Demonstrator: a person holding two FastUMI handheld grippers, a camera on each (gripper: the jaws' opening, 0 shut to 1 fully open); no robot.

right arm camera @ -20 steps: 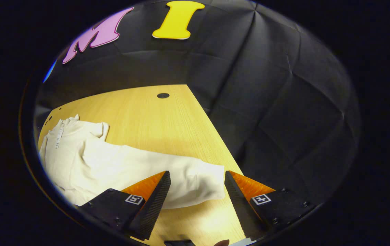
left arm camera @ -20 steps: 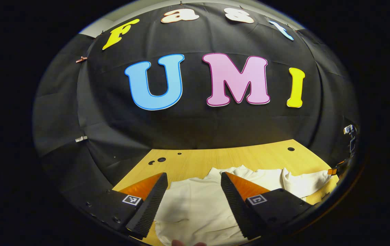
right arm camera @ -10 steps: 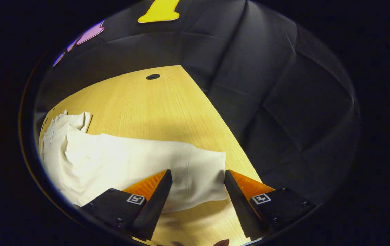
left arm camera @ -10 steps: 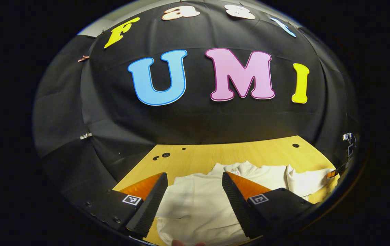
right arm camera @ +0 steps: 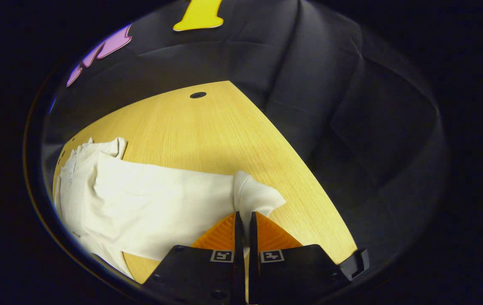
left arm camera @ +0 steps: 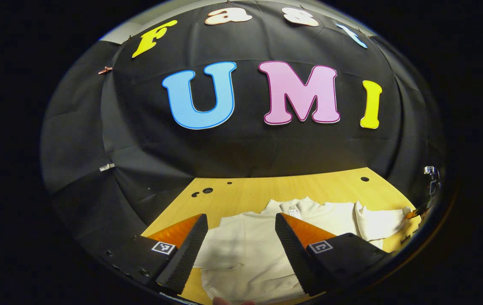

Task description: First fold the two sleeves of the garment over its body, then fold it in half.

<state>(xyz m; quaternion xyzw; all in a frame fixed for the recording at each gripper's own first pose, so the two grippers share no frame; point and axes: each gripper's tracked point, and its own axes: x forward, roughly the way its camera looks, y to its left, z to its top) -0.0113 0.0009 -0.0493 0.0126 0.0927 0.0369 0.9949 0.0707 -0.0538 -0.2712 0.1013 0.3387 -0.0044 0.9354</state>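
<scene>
On the light wooden table (left arm camera: 292, 190) lies the cream-white cloth garment (left arm camera: 250, 254), its collar toward the far wall. The left gripper (left arm camera: 238, 243) hovers over its body with fingers spread wide. On the right, the right gripper (right arm camera: 245, 224) pinches the cuff of the sleeve (right arm camera: 254, 197).

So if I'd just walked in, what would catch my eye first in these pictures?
Probably the cream garment sprawled on the yellow wooden table, bright against the dark booth. In the right gripper view, the right tongs are pinched shut on the end of its sleeve, bunching the cloth up. In the left gripper view, the left tongs gape open over the garment's other side.
</scene>
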